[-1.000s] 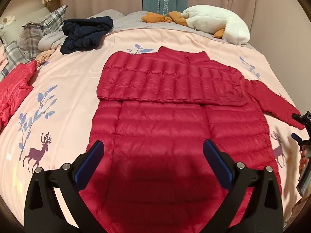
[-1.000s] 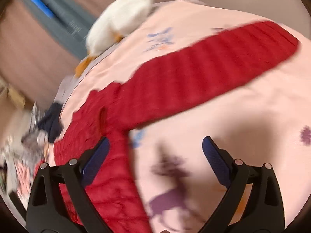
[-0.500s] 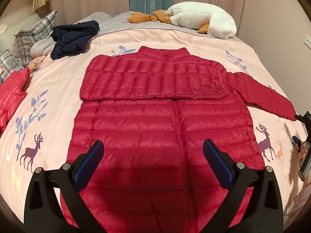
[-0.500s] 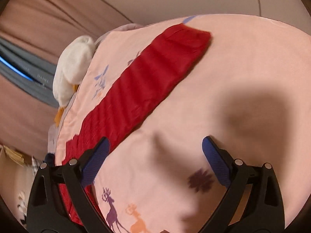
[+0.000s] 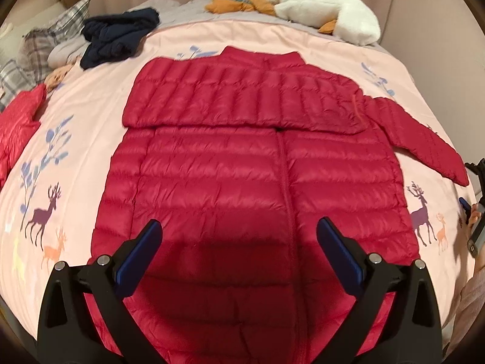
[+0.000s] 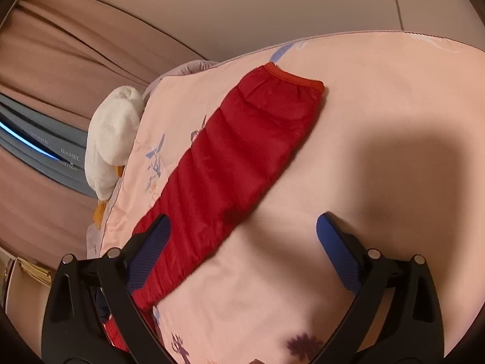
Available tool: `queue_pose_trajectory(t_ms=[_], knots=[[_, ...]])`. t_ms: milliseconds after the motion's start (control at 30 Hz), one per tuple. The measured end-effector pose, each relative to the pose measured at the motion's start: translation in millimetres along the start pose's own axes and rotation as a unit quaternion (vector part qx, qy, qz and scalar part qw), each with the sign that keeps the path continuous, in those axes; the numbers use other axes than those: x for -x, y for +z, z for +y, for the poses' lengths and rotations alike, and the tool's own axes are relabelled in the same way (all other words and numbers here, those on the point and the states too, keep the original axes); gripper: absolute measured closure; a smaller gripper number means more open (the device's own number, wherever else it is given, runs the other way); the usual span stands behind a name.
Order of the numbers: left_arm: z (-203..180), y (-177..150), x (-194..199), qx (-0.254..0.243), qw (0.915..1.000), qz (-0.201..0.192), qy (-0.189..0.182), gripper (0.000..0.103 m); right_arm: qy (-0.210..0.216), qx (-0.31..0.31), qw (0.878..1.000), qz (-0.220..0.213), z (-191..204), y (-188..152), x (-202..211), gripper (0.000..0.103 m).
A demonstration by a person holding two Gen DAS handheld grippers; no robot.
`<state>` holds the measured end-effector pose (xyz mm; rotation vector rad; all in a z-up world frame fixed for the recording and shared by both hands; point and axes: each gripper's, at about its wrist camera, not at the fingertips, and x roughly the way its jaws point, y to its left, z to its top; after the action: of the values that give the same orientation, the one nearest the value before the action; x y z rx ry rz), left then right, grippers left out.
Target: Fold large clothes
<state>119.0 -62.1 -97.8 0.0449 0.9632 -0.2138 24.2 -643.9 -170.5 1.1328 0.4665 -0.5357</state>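
Nearest in the left wrist view, the left tongs (image 5: 238,238) hang spread wide and empty over the hem of the red down jacket (image 5: 254,188), which lies front-up and flat on the pink bed cover (image 5: 75,139), its zip running up the middle. Further up, one sleeve is already folded straight across the chest, while the other sleeve (image 6: 239,163) lies out to the right, angled away from the body. The right tongs (image 6: 242,236) are released too, hovering just over that sleeve near its middle, with the cuff (image 6: 292,75) beyond them. The step in hand looks like bringing this second sleeve across. To do it well, I would bite near the cuff rather than mid-sleeve, pinch only the sleeve and not the cover beneath, lift a little so the slippery quilting does not drag the shoulder, and lay it parallel over the first sleeve. At the far edge sit a navy garment (image 5: 118,35) and a white plush toy (image 5: 330,9), well clear.
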Motion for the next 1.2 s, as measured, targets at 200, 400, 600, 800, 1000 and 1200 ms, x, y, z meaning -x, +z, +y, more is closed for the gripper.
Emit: queue_pose_trajectory(t_ms=[200,400,600,800,1000,1200], knots=[[2.3,0.7,-4.3,0.005,0.9998,0.009,0.015,0.001,0.013,-0.014,1.0,-0.003,13.0,10.9,-23.9,0.004],[0.0,4.6,-0.9,0.0,0.9997,0.0,0.024,0.001,-0.015,-0.003,1.0,-0.019,22.1,12.9,-40.0,0.034],[-0.6,5.5,1.4,-0.002,0.9997,-0.004,0.023,0.001,-0.069,0.014,0.997,-0.03,16.7,13.9,-40.7,0.085],[2.8,1.0,4.5,-0.001,0.9998,-0.006,0.02,0.001,-0.084,0.055,0.993,-0.057,31.3,6.3,-27.5,0.098],[13.5,-4.8,8.6,0.015,0.9998,-0.008,0.008,0.001,-0.057,0.141,0.983,-0.099,88.5,-6.5,1.0,0.1],[25.2,-9.6,13.3,0.032,0.9994,-0.01,-0.008,0.001,-0.015,0.233,0.965,-0.119,156.3,-34.8,27.3,0.1]])
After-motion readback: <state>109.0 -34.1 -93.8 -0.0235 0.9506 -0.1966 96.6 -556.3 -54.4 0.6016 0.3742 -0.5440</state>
